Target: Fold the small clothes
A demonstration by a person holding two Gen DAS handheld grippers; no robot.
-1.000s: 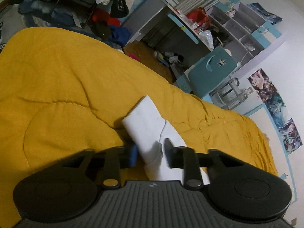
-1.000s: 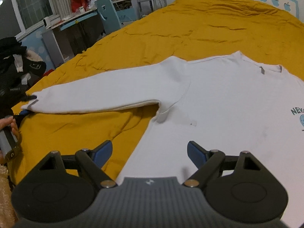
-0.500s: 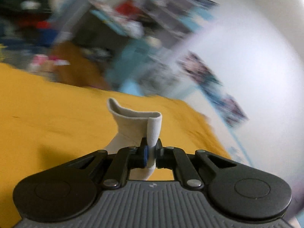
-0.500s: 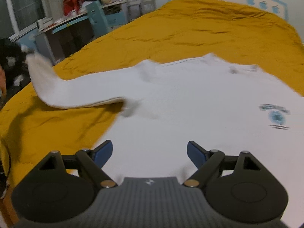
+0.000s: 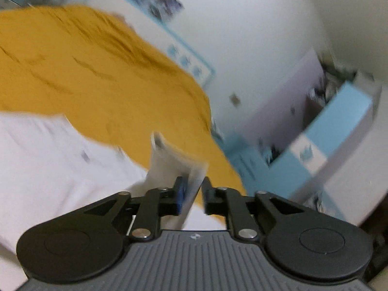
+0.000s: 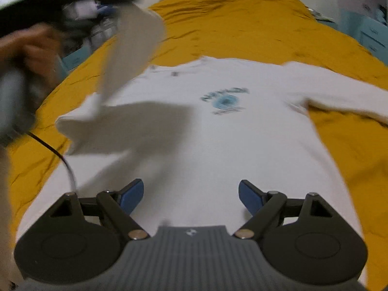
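A yellow bed [image 6: 254,24] carries a white shirt [image 6: 218,145] with a blue print, spread flat; its sleeve [image 5: 174,169] hangs between the opening left tongs [image 5: 192,194]; right tongs [image 6: 191,195] gape empty above the shirt.

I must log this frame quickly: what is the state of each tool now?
Left tool: jaws opening, sleeve cuff between them, seemingly no longer pinched.
Right tool: open, holding nothing, above the white sweatshirt.

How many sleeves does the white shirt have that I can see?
2. One sleeve is lifted up over the shirt's left side, its cuff between the opening jaws of the left tool. The other sleeve lies flat on the yellow blanket at right.
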